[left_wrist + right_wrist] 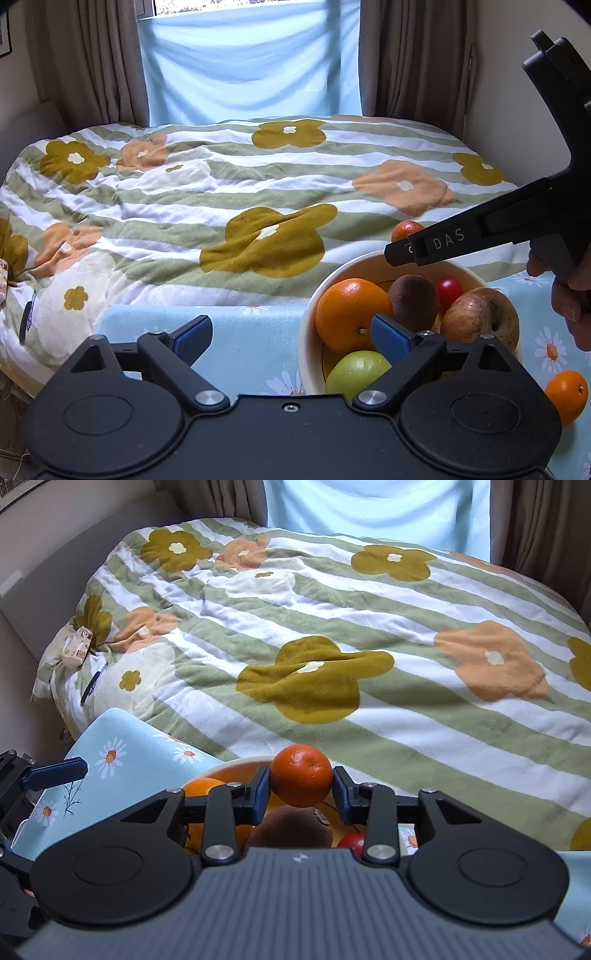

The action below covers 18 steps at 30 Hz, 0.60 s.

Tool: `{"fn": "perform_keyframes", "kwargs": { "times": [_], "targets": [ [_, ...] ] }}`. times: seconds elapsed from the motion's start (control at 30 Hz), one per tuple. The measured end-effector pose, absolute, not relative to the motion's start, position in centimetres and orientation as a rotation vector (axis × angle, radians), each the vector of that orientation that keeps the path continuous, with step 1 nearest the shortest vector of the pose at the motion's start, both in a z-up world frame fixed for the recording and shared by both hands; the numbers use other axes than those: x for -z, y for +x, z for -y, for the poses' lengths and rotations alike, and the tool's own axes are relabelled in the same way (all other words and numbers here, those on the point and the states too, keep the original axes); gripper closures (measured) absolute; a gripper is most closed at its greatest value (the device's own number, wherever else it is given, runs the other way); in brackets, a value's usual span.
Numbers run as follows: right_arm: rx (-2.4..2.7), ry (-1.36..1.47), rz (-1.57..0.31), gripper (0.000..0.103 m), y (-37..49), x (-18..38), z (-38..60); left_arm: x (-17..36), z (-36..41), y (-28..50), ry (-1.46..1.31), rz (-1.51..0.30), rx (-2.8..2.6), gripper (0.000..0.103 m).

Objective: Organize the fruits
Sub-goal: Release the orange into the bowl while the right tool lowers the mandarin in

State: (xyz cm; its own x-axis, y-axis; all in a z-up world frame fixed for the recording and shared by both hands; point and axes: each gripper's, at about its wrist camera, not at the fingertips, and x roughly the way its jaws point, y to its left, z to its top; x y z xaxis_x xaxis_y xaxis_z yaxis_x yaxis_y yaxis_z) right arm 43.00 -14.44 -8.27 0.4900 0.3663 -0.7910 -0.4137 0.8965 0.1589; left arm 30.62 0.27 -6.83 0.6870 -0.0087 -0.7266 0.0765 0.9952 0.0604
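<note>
From the left wrist view, the left gripper [291, 332] stands wide apart with nothing between its blue pads [391, 338]; its right pad overlaps the near inner side of the cream bowl [308, 332], just in front of the large orange [349, 314], though I cannot tell whether it touches. The bowl lies ahead and to the right of this gripper and holds the large orange, a green apple [356, 371], a brown kiwi [413, 301], a small red fruit [448, 290] and a mottled apple [476, 314]. The right gripper [400, 254] reaches in from the right above the bowl's far side, a hand [569, 295] on its handle. One loose orange [567, 395] sits on the blue daisy cloth [240, 343] to the right of the bowl, nearer the right hand than the left

From the right wrist view, the right gripper [301, 782] is clamped on a tangerine [301, 775], one pad on each side, its stem end facing up and forward. The tangerine hangs directly over the bowl [236, 764], with the kiwi [291, 827] right below it and the red fruit [351, 840] to the lower right. By my judgement the coming move is a short lowering and release straight down, and the risk is the round fruit rolling off the kiwi
</note>
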Motion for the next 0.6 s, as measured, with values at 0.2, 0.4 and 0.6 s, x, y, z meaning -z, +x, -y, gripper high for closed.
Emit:
{"fn": "perform_keyframes", "kwargs": {
  "times": [0.2,0.4,0.6],
  "targets": [
    [-0.502,-0.061,-0.949,0.052,42.9,8.8,13.5,6.9,-0.9,29.7,0.066,-0.816,0.024,0.008],
    [-0.495,-0.067,-0.878,0.012,41.9,8.1,13.4,6.6,-1.0,29.0,0.050,-0.804,0.001,0.008],
    [-0.481,-0.047,-0.850,0.003,40.4,6.6,13.9,5.3,-1.2,27.8,0.033,-0.778,-0.005,0.008]
  ]
}}
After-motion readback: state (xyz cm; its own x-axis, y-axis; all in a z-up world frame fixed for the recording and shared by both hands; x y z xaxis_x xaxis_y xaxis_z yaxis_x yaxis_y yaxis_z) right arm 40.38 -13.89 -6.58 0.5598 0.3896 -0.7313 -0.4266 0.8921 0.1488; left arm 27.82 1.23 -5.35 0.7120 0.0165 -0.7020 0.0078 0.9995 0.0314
